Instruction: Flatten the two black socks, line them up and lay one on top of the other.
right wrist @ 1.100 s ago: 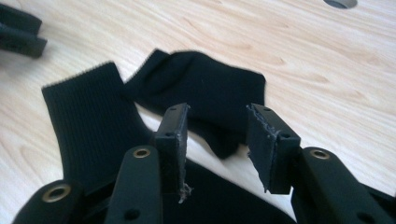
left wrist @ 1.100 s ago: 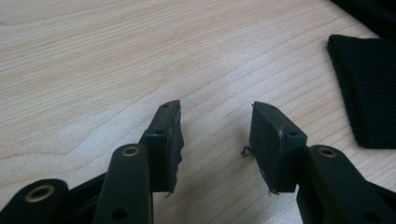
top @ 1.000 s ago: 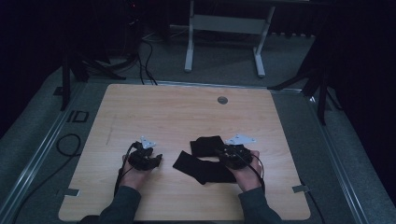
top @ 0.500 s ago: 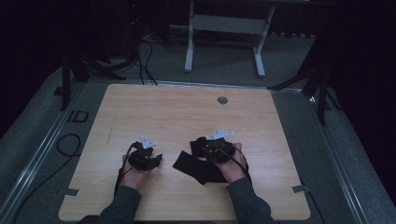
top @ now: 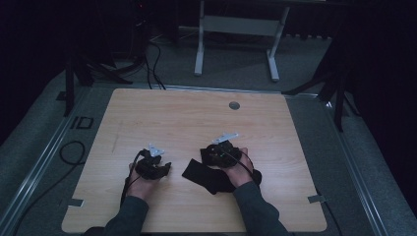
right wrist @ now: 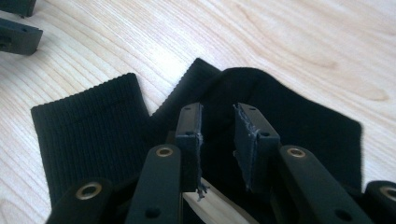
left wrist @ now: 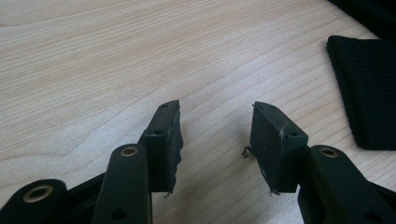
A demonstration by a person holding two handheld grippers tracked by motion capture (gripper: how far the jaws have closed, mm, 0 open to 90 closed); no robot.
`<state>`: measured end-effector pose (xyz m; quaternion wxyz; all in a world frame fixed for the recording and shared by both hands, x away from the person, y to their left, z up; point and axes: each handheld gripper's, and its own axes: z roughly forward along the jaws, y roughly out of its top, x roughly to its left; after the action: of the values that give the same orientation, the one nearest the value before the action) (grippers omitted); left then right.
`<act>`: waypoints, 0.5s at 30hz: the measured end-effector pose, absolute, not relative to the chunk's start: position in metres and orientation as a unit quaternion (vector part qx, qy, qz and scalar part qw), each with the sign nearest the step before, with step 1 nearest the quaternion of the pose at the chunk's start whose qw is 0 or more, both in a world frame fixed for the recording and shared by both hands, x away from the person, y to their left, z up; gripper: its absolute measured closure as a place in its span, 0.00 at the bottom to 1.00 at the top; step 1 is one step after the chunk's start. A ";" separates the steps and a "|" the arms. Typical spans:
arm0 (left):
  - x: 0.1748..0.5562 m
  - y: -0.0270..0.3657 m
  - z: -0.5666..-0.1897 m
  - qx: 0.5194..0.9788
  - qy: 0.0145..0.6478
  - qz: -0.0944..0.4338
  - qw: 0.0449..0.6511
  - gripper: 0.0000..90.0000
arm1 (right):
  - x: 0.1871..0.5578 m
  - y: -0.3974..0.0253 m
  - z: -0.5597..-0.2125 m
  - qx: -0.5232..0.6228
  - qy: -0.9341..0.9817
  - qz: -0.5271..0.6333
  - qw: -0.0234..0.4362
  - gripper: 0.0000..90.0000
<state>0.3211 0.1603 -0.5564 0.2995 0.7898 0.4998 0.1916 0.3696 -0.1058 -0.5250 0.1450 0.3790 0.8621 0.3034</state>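
My right hand-held gripper (right wrist: 217,140) hangs released over the black socks (right wrist: 289,126), worktop centre-right; left hand-held gripper (left wrist: 215,135) released, idle at 9 o'clock. Risk: pinching both layers, dragging the pair.

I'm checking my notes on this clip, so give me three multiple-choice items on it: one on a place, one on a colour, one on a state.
1. The right claw is over:
A. the socks
B. bare wood
C. the floor

2. The socks are:
A. white
B. black
C. red

3. The left claw is:
A. shut on a sock
B. shut on nothing
C. open, holding nothing

Answers:
1 A, black knit lies under and around its jaws.
2 B, dark ribbed fabric on the light wooden table.
3 C, its jaws stand apart over bare wood.
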 end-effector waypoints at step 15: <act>0.321 0.160 -0.557 0.789 0.500 0.191 0.300 0.58 | 0.384 -0.083 -0.542 0.401 0.865 0.284 0.105 0.79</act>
<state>0.3209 0.1598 -0.5565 0.3001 0.7893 0.5005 0.1909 0.3844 -0.0829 -0.5423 0.1048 0.4006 0.8647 0.2843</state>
